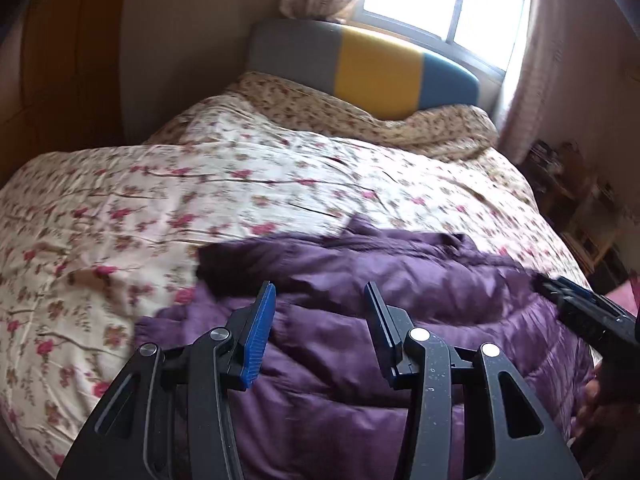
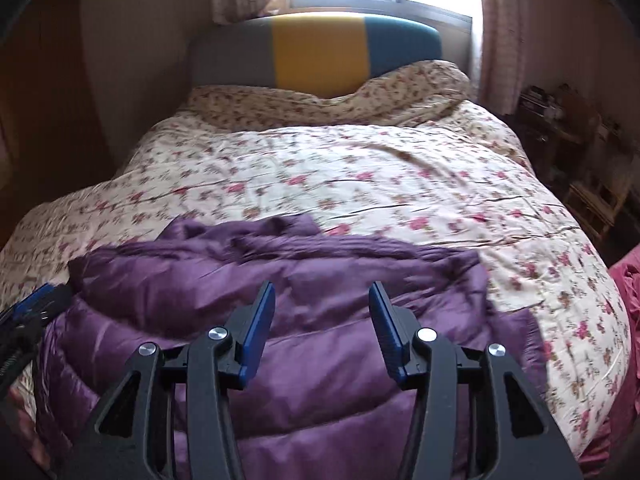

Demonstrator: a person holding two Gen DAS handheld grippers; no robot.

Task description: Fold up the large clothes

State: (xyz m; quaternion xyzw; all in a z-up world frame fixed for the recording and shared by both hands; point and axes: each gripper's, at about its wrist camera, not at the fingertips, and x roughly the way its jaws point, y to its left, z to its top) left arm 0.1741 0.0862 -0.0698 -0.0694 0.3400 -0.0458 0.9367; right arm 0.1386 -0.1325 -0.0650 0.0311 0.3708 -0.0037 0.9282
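Observation:
A purple quilted puffer jacket (image 1: 360,320) lies bunched at the near end of the bed, also in the right wrist view (image 2: 280,300). My left gripper (image 1: 320,292) is open and empty, hovering over the jacket's left part. My right gripper (image 2: 322,292) is open and empty above the jacket's middle. The right gripper shows at the right edge of the left wrist view (image 1: 576,304). The left gripper shows at the left edge of the right wrist view (image 2: 32,304).
The bed has a floral duvet (image 2: 360,184) and a grey, yellow and teal headboard (image 2: 320,52) under a bright window. A cluttered shelf (image 2: 568,132) stands to the right. A pink cloth (image 2: 628,280) lies at the right edge.

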